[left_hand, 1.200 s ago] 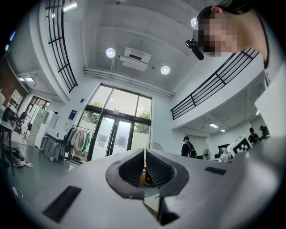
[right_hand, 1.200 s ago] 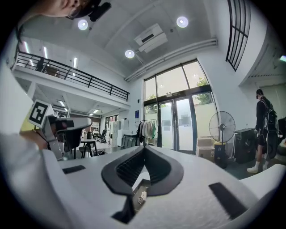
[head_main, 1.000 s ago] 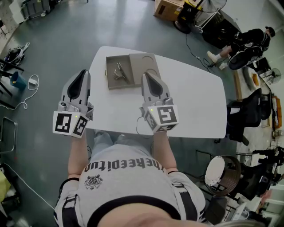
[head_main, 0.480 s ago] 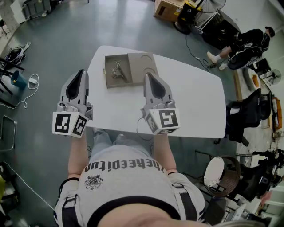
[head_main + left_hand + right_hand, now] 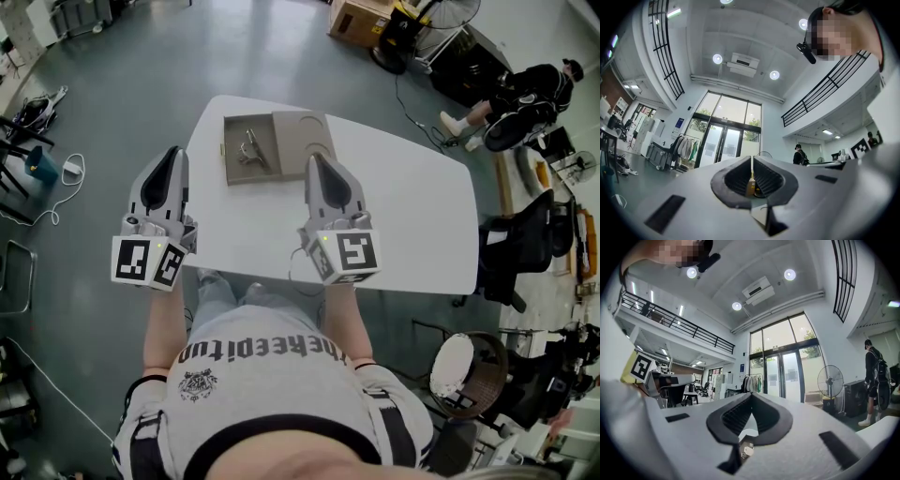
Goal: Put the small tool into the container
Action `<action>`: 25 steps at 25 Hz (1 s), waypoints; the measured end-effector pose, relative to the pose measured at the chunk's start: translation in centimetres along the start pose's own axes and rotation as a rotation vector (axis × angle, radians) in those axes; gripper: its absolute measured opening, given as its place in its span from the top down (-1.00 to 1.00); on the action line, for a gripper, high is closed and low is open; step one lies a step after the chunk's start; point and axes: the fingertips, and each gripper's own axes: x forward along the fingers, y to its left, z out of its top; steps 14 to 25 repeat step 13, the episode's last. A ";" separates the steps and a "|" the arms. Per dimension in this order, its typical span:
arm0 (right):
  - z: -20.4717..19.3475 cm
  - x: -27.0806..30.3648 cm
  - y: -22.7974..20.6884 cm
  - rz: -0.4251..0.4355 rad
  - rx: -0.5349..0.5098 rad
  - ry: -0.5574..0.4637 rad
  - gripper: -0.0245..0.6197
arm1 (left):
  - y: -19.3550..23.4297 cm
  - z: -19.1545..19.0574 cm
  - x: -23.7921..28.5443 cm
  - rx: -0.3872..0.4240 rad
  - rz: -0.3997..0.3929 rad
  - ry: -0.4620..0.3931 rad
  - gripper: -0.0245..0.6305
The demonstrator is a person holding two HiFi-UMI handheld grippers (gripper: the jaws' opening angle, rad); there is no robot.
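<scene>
Left gripper [image 5: 172, 155] - jaws closed to a hairline slit, nothing between them; it hangs over the floor just off the left edge of the white table [image 5: 412, 216]. Right gripper [image 5: 318, 159] - jaws pressed together, empty; held above the table, tip just beside the near right corner of the container [image 5: 300, 141]. The small tool [image 5: 251, 150] lies in the container's left half, apart from both grippers.
</scene>
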 end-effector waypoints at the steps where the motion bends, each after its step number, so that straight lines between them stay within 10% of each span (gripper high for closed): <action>1: 0.0 0.1 0.0 0.000 0.001 -0.002 0.94 | 0.0 0.0 0.1 0.002 -0.001 -0.001 0.88; 25: 0.1 0.5 -0.3 0.000 0.027 -0.009 0.94 | 0.0 0.0 0.4 0.007 -0.007 0.005 0.88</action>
